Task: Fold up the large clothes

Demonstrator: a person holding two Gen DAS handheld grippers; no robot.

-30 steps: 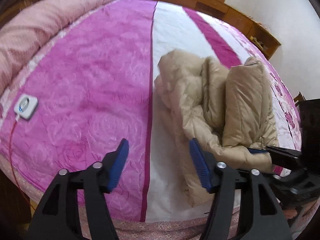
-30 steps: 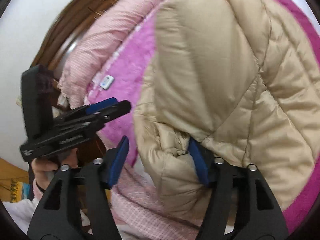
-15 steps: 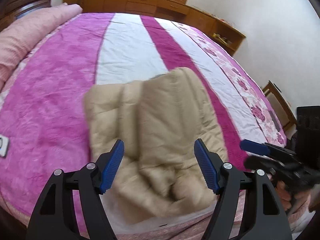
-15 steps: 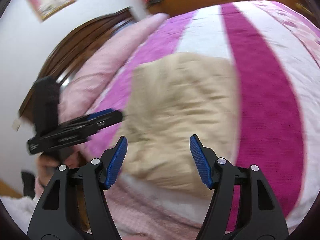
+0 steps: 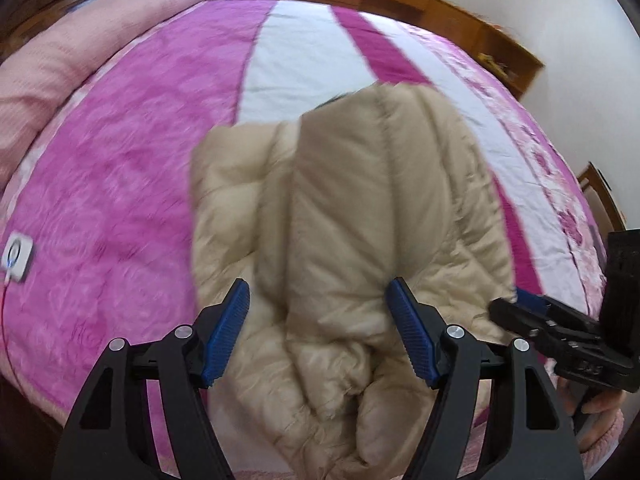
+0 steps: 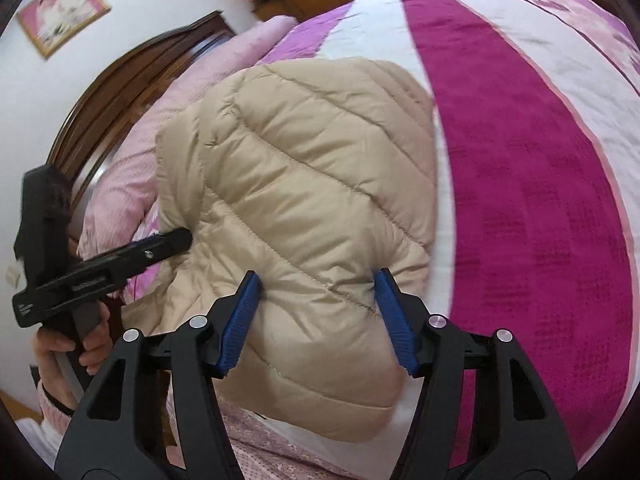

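Both grippers spread wide, gripping nothing. Left gripper (image 5: 316,330) poised over the near end of the jacket (image 5: 352,220), with the puffy beige bulk bulging up between and ahead of its fingers (image 5: 228,320); whether the padding touches them, hard to tell. Right gripper (image 6: 316,312) likewise straddling the jacket (image 6: 304,208) at its near edge, quilted panel running forward from between the blue fingers (image 6: 394,320).

Jacket bundled into a thick, roughly folded stack on the bed (image 5: 120,168), lying on the white stripe near the bed's front edge, just ahead of both pairs of fingers. Probably set there to keep it within reach while the folds get squared up. Wide opening likely suits the thick filling: a narrow gap could not take in a doubled layer.

Left of the left fingers, well apart, a small white controller (image 5: 16,256) on the pink cover. Beyond it, a pink rolled quilt (image 5: 76,68) along the headboard side.

No box, basket or bag visible; nothing held inside anything.
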